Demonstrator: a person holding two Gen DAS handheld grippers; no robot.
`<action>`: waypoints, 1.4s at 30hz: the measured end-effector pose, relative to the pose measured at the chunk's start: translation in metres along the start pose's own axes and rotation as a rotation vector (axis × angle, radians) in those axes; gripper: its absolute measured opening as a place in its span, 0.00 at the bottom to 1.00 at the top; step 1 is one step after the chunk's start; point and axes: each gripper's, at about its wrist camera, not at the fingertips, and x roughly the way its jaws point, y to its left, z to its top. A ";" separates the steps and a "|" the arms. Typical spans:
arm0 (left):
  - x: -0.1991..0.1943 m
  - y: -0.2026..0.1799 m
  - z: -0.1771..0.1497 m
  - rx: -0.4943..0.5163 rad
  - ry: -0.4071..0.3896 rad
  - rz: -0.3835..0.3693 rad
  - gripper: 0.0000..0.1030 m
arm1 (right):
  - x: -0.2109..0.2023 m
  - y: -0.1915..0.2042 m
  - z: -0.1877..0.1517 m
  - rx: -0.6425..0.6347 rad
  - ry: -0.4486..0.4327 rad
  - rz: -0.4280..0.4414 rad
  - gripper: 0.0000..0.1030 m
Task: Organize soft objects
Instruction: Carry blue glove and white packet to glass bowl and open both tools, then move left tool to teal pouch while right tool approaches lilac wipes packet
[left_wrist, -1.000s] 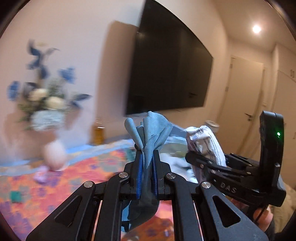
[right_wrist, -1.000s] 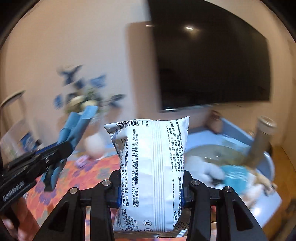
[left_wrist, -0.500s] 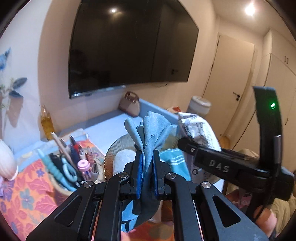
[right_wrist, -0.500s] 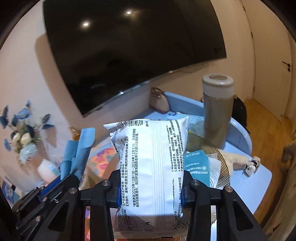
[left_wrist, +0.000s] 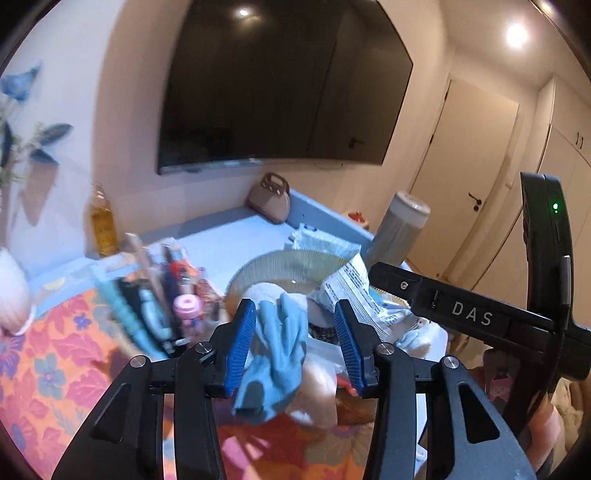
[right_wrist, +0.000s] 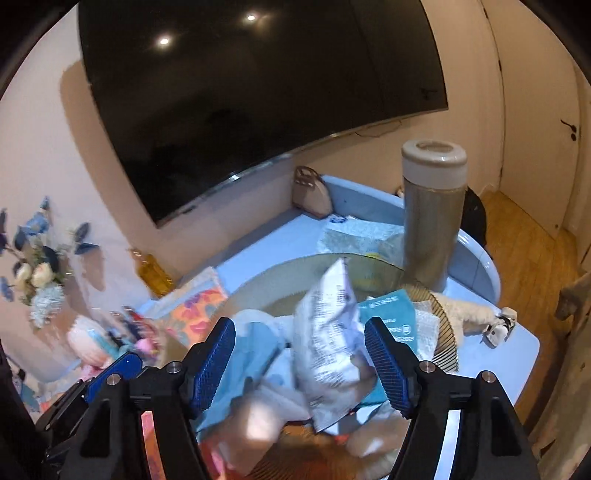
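Both grippers are spread wide now, left gripper (left_wrist: 295, 339) and right gripper (right_wrist: 301, 363), right over the basket (right_wrist: 445, 334). Half a second back they were clamped; since then the blue cloth (left_wrist: 275, 350) and white packet (right_wrist: 328, 332) dropped loose between the fingers. Thermos (right_wrist: 432, 218) crowds the far rim.

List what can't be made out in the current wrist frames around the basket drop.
- Blue cloth, left wrist view: motion-blurred between the open left gripper; whether it has landed is unclear.
- White packet, right wrist view: print smeared, lower end hidden behind the right gripper frame.
- Basket contents: buried under cloth and packet in both views.
- Stationery holder, left wrist view: items blurred beyond identifying.
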 end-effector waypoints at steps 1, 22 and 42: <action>-0.011 0.000 0.000 0.003 -0.017 0.012 0.41 | -0.008 0.005 -0.001 -0.008 -0.009 0.010 0.70; -0.296 0.133 -0.049 -0.173 -0.279 0.638 0.90 | -0.049 0.234 -0.121 -0.379 0.061 0.341 0.86; -0.194 0.262 -0.201 -0.351 0.009 0.804 0.89 | 0.070 0.270 -0.238 -0.510 0.351 0.428 0.87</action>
